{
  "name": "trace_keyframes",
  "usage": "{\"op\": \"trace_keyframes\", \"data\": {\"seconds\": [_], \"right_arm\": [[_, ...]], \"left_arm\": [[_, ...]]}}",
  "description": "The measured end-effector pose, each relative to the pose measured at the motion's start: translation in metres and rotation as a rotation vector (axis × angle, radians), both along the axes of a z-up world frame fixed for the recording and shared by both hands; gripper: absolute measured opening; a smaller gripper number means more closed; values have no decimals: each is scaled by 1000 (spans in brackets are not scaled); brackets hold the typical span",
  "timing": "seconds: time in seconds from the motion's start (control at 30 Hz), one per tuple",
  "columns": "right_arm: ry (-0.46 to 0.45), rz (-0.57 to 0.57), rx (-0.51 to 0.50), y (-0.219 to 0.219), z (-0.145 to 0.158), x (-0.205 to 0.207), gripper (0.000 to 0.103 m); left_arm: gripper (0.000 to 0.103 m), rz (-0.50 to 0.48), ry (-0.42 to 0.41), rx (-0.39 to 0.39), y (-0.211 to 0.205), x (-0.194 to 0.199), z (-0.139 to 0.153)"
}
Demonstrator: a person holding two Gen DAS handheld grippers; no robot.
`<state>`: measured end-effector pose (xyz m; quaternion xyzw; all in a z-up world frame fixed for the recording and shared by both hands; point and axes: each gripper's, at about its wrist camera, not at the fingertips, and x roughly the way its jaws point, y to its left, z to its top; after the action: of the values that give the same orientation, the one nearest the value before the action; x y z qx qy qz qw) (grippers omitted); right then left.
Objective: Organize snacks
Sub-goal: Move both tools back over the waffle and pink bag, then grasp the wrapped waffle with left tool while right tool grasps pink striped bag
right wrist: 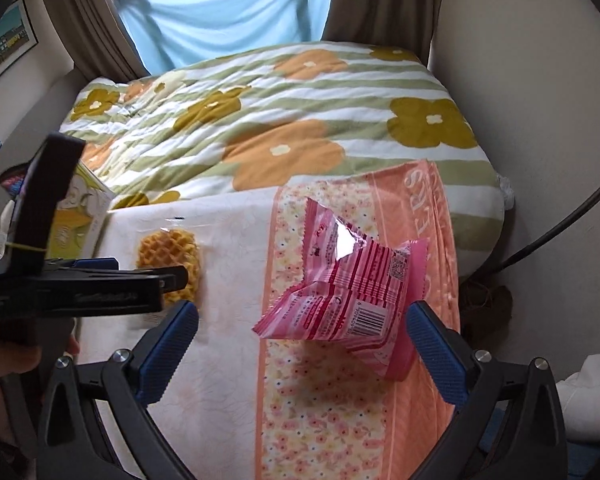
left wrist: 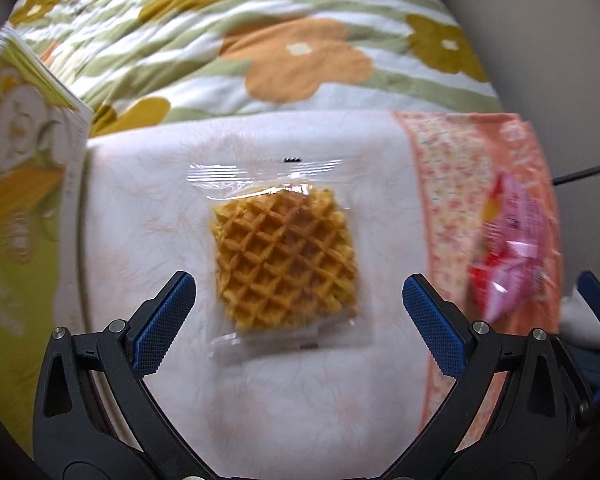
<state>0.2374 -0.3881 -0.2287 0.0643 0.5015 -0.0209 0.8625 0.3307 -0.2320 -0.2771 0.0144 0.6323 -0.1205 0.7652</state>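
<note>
A waffle in a clear wrapper (left wrist: 286,258) lies flat on a white and orange towel (left wrist: 140,200). My left gripper (left wrist: 299,312) is open just above it, one finger on each side, not touching. A crumpled pink snack packet (right wrist: 348,292) stands on the towel's flowered orange border (right wrist: 320,420); it also shows in the left wrist view (left wrist: 508,256). My right gripper (right wrist: 302,344) is open just in front of the packet, empty. The waffle (right wrist: 168,256) is partly hidden behind the left gripper's body (right wrist: 80,288) in the right wrist view.
A yellow-green box with a bear picture (left wrist: 16,184) stands at the towel's left edge. A flowered striped quilt (right wrist: 280,120) covers the bed beyond. A wall (right wrist: 540,80) and a dark cable (right wrist: 560,224) are on the right. Curtains and a window are at the far end.
</note>
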Motion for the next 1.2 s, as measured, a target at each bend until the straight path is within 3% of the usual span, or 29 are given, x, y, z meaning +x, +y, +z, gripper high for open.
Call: {"op": "trace_keyframes", "data": {"seconds": [0.23,0.4,0.6,0.7,0.77,0.87,1.2], "right_arm": [[23,-29,-19,-4,-15,8,103],[43,-68,-8,-8,-21,12,103],[60,-105,-11,-5,-27,19,103],[63,-126,-23,-4,-30,24,103],[67,-139,-31,-4,-32,27,103],[73,-163,-44,-3,-35,32,103],[103,-216,-121,-6,-51,43,103]], "left_arm": [[103,-21,22,69,-10,10,-31],[103,-68,-20,124,-18,8,-35],[102,-113,-46,119,-19,7,-33],[96,-136,-52,113,-17,7,-31],[85,-138,-62,108,-14,6,-27],[80,-156,-73,99,-9,4,-25],[78,-172,-93,63,-3,0,-13]]}}
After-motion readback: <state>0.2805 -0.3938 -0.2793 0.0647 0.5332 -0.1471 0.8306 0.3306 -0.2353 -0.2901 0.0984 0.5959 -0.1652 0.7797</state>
